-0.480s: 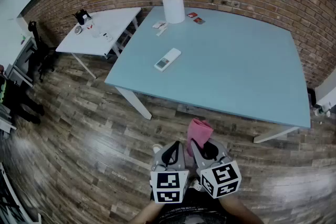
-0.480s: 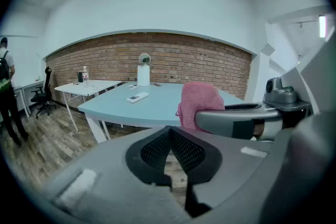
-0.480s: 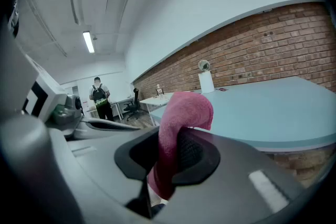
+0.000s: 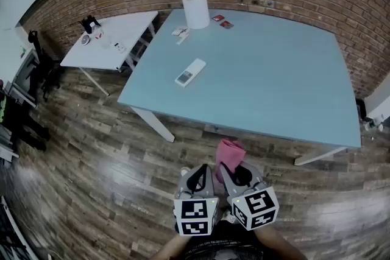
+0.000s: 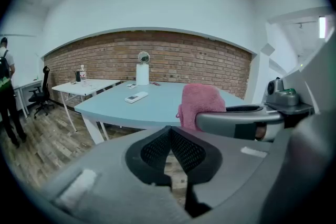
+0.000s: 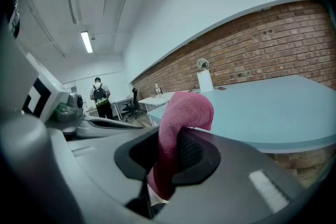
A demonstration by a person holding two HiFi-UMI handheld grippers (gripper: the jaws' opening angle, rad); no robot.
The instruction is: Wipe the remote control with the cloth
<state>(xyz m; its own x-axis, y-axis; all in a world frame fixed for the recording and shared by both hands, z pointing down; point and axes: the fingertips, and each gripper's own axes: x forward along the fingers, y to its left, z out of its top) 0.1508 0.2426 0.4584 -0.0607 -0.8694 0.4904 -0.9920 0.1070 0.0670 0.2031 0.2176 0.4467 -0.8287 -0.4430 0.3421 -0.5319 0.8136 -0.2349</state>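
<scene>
A white remote control (image 4: 190,72) lies on the light blue table (image 4: 274,82), near its left side; the same remote control (image 5: 136,97) shows far ahead in the left gripper view. Both grippers hang side by side over the wooden floor, short of the table's near edge. My right gripper (image 4: 230,171) is shut on a pink cloth (image 4: 228,152), which sticks up out of the jaws and folds over; the cloth (image 6: 178,128) fills the gap between the pads. My left gripper (image 4: 200,176) is shut with nothing in it, its pads (image 5: 169,145) meeting.
A white cylinder with a small round mirror on top (image 4: 195,3) stands at the table's far edge, with small red and white items (image 4: 220,21) beside it. A white side table (image 4: 113,39) with clutter stands to the left. A person with a backpack (image 6: 100,97) stands far off.
The view has shifted slightly: the table and remote sit a little further up and left in the head view. Both grippers and the cloth hold the same pose.
</scene>
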